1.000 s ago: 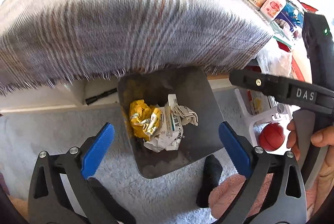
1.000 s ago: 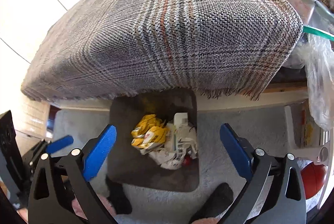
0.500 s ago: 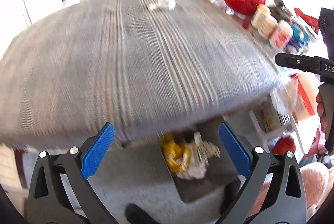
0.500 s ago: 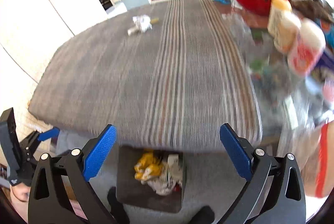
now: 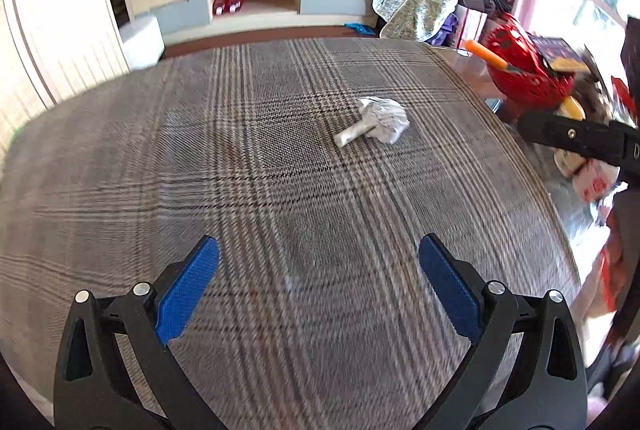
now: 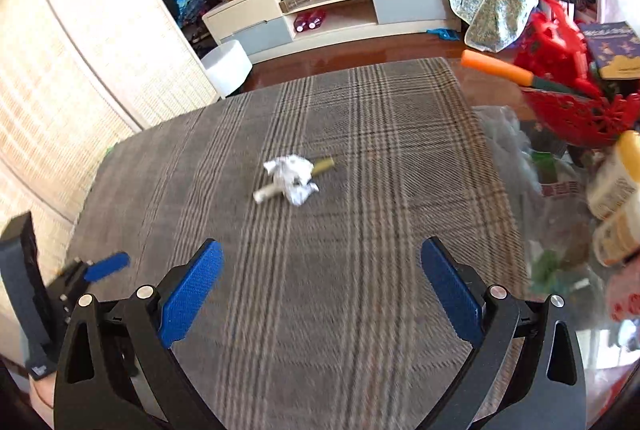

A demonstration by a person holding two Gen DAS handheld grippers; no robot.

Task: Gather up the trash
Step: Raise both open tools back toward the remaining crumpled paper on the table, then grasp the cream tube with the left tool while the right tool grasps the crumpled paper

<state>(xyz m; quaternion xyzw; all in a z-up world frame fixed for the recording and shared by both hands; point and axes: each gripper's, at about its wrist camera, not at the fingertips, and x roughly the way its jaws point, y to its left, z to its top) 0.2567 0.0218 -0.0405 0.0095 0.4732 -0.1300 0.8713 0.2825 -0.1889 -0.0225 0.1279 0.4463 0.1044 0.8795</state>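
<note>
tongs point(image 5: 319, 284) left | spread, level over plaid cloth point(image 5: 260, 169) | crumpled paper point(image 5: 382, 119) ahead

Layout relative to the crumpled paper wad point(image 5: 383, 119) point(image 6: 291, 178). The wad lies on the cloth-covered tabletop point(image 5: 240, 165) point(image 6: 360, 157), atop a thin roll point(image 5: 352, 134) point(image 6: 267, 192) protruding from beneath it on both sides. The left claw point(image 5: 318, 286) and right claw point(image 6: 320, 288) sit on the near side of the wad, well apart from it, over the tabletop. The basket point(image 5: 528, 77) point(image 6: 576, 101) stands right of the wad, off the cloth. The low cabinet point(image 5: 256, 1) point(image 6: 332, 9) stands behind the wad, beyond the tabletop's far edge; the stool point(image 5: 142, 39) point(image 6: 226, 67) behind and left.
</note>
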